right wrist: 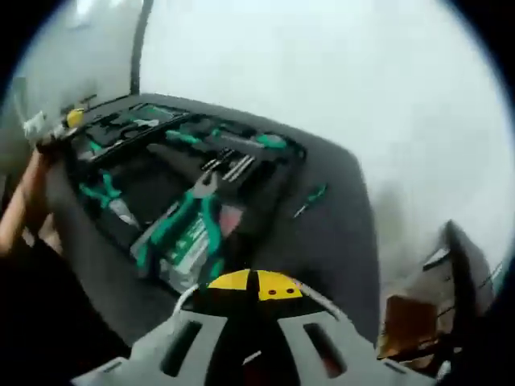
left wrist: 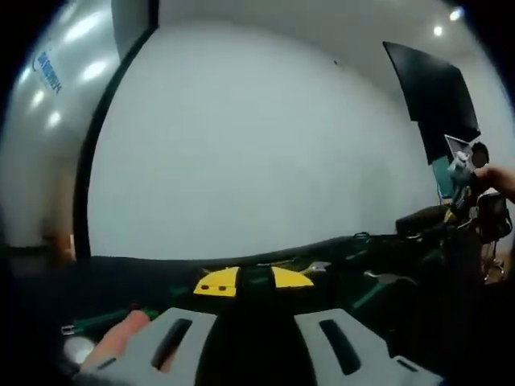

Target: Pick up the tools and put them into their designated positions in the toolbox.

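Observation:
In the right gripper view an open black toolbox (right wrist: 265, 181) lies on a dark table (right wrist: 338, 241). It holds several green-handled tools, and green-handled pliers (right wrist: 189, 213) rest across its near part. A small green screwdriver (right wrist: 310, 199) lies on the table just right of the box. My right gripper (right wrist: 255, 283) hovers above the box's near corner, yellow tips together, nothing between them. My left gripper (left wrist: 256, 280) sits low over the table with a narrow gap between its yellow tips. It also shows as the left gripper (right wrist: 56, 121) at the box's far left, held by a hand (right wrist: 24, 201).
A white wall (left wrist: 257, 145) stands behind the table. In the left gripper view, metal tool ends (left wrist: 386, 279) lie to the right, a finger (left wrist: 121, 338) is beside the left jaw, and a black panel (left wrist: 430, 88) hangs upper right. Furniture (right wrist: 410, 322) stands beyond the table's right edge.

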A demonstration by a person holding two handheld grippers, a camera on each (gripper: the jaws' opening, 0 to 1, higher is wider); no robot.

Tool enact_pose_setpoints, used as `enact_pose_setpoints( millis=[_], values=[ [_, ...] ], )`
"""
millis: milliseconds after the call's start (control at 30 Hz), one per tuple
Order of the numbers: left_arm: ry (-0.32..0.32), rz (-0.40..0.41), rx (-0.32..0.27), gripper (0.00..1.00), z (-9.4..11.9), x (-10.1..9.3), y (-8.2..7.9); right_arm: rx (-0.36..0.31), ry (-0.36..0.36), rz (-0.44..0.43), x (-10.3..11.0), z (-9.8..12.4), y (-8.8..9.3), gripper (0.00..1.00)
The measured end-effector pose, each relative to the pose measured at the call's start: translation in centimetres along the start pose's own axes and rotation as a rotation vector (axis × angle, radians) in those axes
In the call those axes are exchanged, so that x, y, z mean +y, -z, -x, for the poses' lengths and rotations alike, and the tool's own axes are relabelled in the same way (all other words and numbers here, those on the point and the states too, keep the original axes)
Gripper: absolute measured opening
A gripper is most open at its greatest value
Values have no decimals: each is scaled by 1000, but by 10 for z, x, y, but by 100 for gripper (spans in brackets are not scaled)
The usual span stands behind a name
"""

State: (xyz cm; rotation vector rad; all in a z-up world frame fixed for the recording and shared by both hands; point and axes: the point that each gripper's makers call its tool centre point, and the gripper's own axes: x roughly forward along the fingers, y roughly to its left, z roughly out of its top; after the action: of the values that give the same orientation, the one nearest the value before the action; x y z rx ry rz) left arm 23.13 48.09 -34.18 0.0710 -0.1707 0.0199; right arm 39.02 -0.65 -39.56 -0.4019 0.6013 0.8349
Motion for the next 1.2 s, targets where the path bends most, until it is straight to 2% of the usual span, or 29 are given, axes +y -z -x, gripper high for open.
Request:
enact_pose_setpoints(
  millis=[33, 67, 100, 133, 167, 233, 267, 333, 367, 500, 533, 600, 633, 700, 833, 900, 1000, 1033, 1067, 1100, 1167, 1200],
  values=[
    [0, -2, 1, 15, 0, 0, 0, -23, -21, -62, 7, 1, -2, 0],
    [0, -3, 1, 15, 0, 0, 0, -11, -73, -95, 15, 1, 0, 0],
    [-1, -3, 2, 15, 0, 0, 0, -31, -116, -128, 21, 1, -7, 0],
    [-1, -4, 3, 15, 0, 0, 0, -55, -136, -144, 25, 1, -11, 0],
    [-1, -5, 4, 15, 0, 0, 1, -51, -150, -135, 29, -1, -10, 0],
    [-2, -8, 7, 15, 0, 0, 1, -41, -166, -83, 39, -2, -10, 0],
    [-1, -10, 9, 15, -1, 0, 2, -44, -151, -36, 46, -4, -9, 0],
    [-2, -15, 16, 15, -1, -1, 3, -24, -180, -1, 67, -6, -7, 0],
    [-2, -16, 18, 15, -1, -1, 4, -27, -169, -5, 71, -5, -9, 0],
    [-2, -19, 21, 15, -1, 0, 5, -40, -194, 106, 96, -12, -18, 0],
    [-2, -18, 21, 15, -1, 0, 5, -62, -224, 126, 98, -16, -28, 0],
    [-1, -19, 22, 15, -2, 1, 5, -87, -267, 134, 114, -19, -36, 0],
    [-2, -20, 24, 15, -1, 0, 5, -91, -289, 123, 121, -21, -38, 0],
    [0, -23, 27, 15, -1, 0, 6, -93, -318, 169, 136, -24, -44, 0],
    [0, -26, 27, 15, -1, -1, 6, -95, -340, 338, 156, -33, -52, 1],
    [0, -23, 24, 15, -2, 1, 6, -114, -368, 417, 164, -37, -59, 5],
    [-1, -19, 19, 15, -1, 1, 4, -155, -421, 453, 165, -30, -74, 6],
    [-1, -17, 18, 15, -1, 2, 4, -234, -429, 472, 161, -21, -90, 6],
    [-1, -16, 17, 15, -1, 2, 4, -286, -423, 474, 155, -15, -100, 6],
    [-1, -15, 16, 15, -1, 2, 4, -311, -411, 454, 141, -10, -108, 6],
    [0, -12, 12, 15, -1, 2, 3, -294, -423, 447, 126, -7, -106, 9],
    [1, -11, 9, 15, -1, 2, 3, -299, -467, 432, 126, -5, -105, 18]
  ],
)
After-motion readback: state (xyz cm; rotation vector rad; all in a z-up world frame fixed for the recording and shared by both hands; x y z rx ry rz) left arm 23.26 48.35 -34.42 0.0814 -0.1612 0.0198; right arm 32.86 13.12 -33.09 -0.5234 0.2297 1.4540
